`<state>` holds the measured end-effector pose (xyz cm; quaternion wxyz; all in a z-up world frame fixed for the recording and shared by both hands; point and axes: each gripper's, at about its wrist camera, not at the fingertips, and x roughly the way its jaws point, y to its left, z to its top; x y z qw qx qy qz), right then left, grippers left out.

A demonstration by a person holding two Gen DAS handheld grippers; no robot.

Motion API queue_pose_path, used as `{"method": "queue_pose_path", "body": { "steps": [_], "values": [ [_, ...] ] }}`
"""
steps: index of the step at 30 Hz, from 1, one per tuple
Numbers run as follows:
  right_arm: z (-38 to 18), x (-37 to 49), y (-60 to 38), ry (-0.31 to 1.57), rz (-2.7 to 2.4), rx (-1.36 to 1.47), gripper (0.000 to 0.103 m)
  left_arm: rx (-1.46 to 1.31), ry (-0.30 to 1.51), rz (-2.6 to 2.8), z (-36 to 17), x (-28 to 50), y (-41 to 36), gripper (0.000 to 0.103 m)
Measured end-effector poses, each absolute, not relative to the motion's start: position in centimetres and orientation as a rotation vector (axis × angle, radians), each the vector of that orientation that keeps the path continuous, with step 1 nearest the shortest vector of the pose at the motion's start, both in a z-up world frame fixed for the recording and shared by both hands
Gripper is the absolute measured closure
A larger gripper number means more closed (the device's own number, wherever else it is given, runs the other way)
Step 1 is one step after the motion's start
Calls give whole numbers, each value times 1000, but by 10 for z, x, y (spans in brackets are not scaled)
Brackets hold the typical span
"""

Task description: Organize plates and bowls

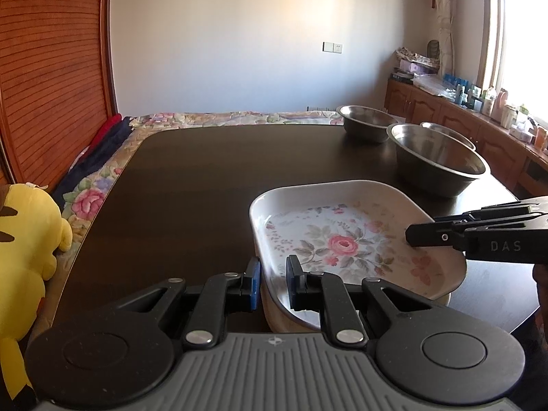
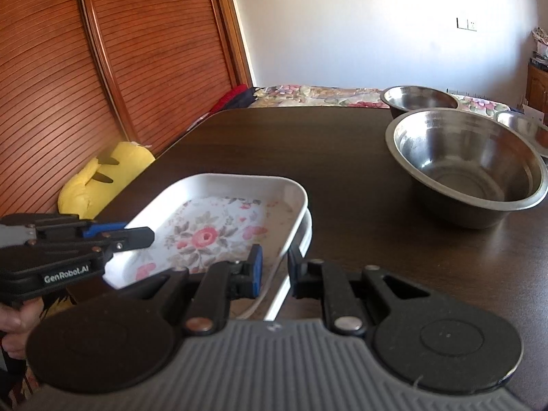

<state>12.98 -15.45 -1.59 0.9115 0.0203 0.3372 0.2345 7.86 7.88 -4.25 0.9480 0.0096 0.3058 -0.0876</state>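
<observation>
Both grippers, left gripper point(image 1: 274, 286) and right gripper point(image 2: 275, 272), are black with blue pads point(image 1: 254, 282), silver rivets, ribbed grey bodies; lettering apparently reads "GenRobot.AI".

A dark wooden worktop point(image 1: 191, 185) fills the middle of the room. Beside its left edge sits a yellow plush toy point(image 1: 24, 246), resting against a floral bedspread point(image 1: 92, 198). Behind them stands a slatted wooden wardrobe door point(image 1: 51, 68). On the pale far wall is a white switch plate point(image 1: 332, 47). To the right, a wooden cabinet point(image 1: 445, 109) under the window point(image 1: 524, 41) carries bottles and clutter, with a patterned curtain point(image 1: 445, 17) hanging nearby.
</observation>
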Motion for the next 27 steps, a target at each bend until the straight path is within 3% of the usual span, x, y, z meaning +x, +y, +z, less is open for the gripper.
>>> {"method": "queue_pose_path", "body": {
  "steps": [27],
  "values": [
    [-8,117,-163,649,500,59,85,34,584,-155,-35,70,79,82]
  ]
}}
